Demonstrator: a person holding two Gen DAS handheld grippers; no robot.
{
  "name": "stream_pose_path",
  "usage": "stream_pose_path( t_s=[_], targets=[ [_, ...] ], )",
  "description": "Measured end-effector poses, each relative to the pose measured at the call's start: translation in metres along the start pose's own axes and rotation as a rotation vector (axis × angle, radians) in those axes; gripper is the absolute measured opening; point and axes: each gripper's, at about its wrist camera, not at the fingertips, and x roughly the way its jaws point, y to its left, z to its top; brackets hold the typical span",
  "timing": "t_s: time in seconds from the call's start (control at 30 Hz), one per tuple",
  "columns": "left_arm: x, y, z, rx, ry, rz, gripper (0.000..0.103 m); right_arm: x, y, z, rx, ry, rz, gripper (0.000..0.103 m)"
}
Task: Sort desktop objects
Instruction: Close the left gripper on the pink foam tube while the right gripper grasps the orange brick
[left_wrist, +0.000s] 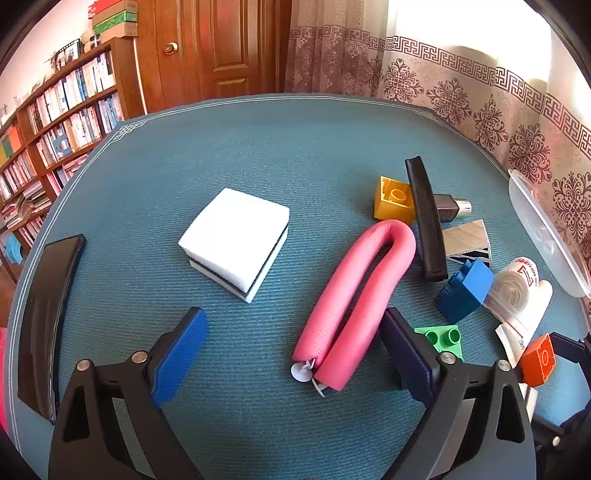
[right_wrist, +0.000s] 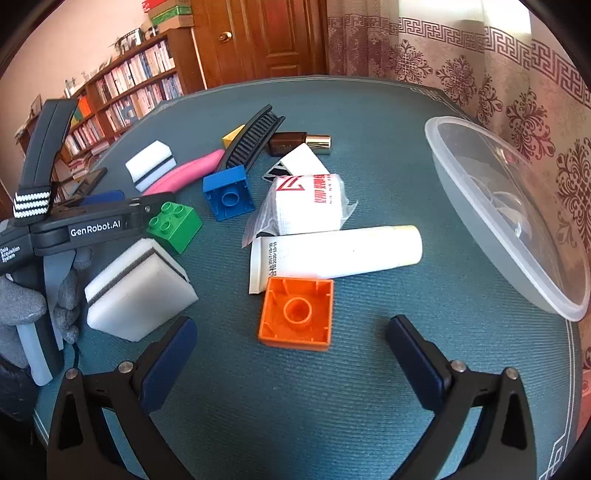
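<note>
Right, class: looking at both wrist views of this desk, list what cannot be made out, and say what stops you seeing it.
- Clear tub, right wrist view: contents blurred by its cloudy wall and glare.
- Yellow brick, right wrist view: mostly hidden behind the comb.
- Orange brick, left wrist view: partly covered by the left tongs' frame.
- Tube, right wrist view: print too small to read.

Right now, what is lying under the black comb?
The black comb lies across a dark bottle with a gold cap, leaning by the yellow block. Its near end touches the teal mat. The bottle's covered part cannot be seen.
</note>
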Motion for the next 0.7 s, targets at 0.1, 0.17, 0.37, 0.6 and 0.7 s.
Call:
stream_pose_path(
  t_s=[0.1,0.17,0.37,0.6,0.7],
  targets=[
    [0.001,-0.002,0.005,0.003,0.012,-0.017,0.095,0.005,-0.001,-0.004,0.04,-0.018,0.025,0.103],
    [0.002,-0.005,0.009,0.012,0.019,-0.031,0.094,-0.001,-0.003,-0.002,0.061,-0.026,0.042,0.103],
    [0.003,-0.018,0.014,0.077,0.013,-0.047,0.094,-0.002,0.002,-0.005,0.091,-0.038,0.049,0.103],
    [0.009,-0.023,0.015,0.105,0.008,-0.034,0.073,0.002,0.009,0.003,0.1,-0.051,0.002,0.091],
    [0.008,-0.026,0.016,0.112,-0.012,-0.035,0.055,0.003,0.012,0.003,0.099,-0.058,-0.012,0.075]
  ],
)
